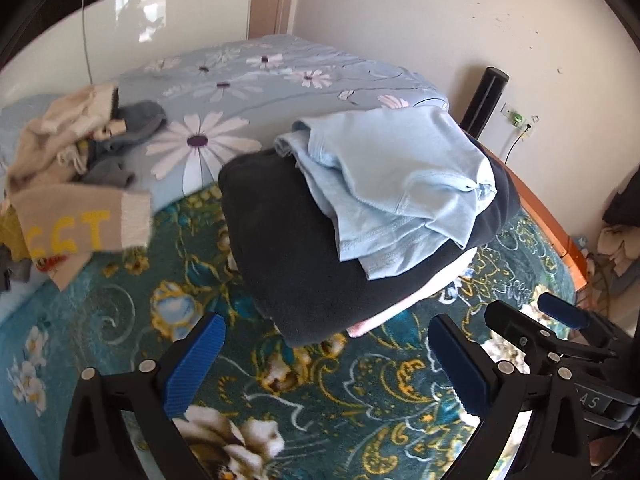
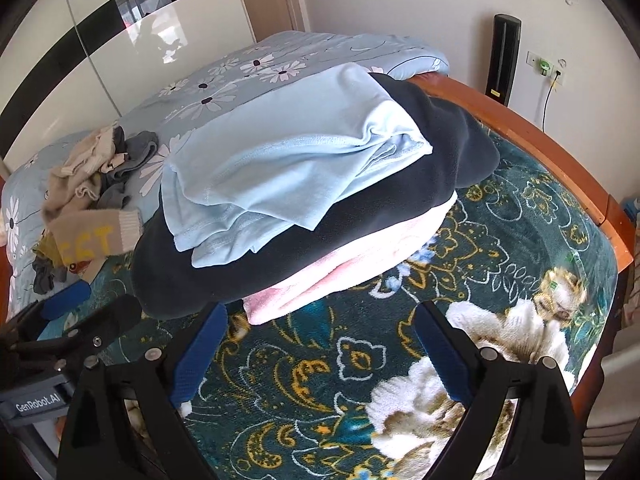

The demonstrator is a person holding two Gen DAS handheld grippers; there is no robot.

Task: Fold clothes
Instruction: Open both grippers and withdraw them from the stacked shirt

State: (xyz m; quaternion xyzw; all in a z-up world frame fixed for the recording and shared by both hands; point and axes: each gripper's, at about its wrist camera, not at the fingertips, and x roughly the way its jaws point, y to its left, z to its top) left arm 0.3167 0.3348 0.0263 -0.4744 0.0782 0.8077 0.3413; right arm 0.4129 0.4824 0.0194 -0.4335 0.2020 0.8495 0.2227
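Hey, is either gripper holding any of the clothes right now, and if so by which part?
Nothing is held. The left gripper and right gripper both stand open over the blanket, short of the folded stack with the light blue garment on top.

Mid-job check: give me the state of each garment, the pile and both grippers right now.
light blue garment: folded, top of stack
dark navy garment: folded, under it
pink garment: folded, bottom
beige sweater: unfolded, in the heap
grey socks: loose
left gripper: open, empty
right gripper: open, empty
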